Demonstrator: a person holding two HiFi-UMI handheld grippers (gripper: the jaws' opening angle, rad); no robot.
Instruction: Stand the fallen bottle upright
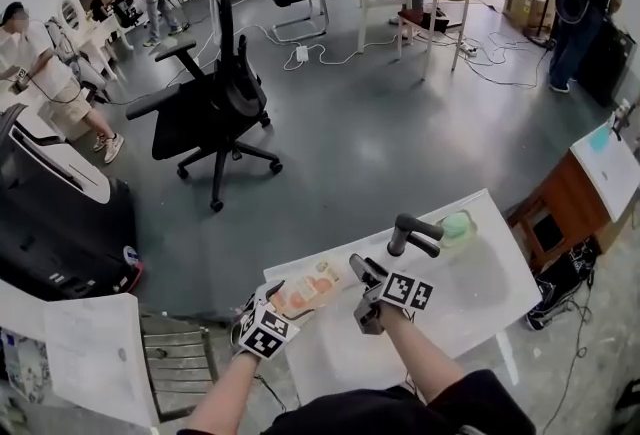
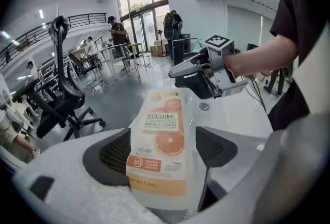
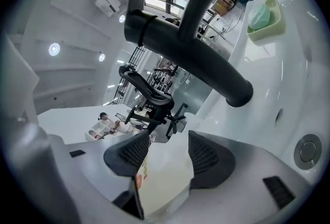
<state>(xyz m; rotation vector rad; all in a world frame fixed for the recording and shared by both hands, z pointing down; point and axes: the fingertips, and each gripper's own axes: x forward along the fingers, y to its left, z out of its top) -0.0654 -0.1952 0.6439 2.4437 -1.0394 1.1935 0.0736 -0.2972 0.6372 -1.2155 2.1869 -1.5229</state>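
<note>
Your left gripper [image 2: 164, 152] stands wide open around the bottle [image 2: 162, 130]. The bottle's bottom end lies between its pads, with the left pad at the bottle's edge and a slim gap at the right pad. Your right gripper [image 3: 170, 157] is partly closed, both pads pressing on the bottle's other end. The 1 bottle, clear with an orange label, lies on its side near the far left corner of the white sink counter [image 1: 480, 298]. 1 dark tap [image 1: 412, 233] rises by the far edge, and 1 green dish [image 1: 458, 226] sits at the far right corner. Beyond, 1 black office chair [image 1: 215, 98] stands nearest on the grey floor [image 1: 400, 123], where cables [image 1: 330, 48] trail.
</note>
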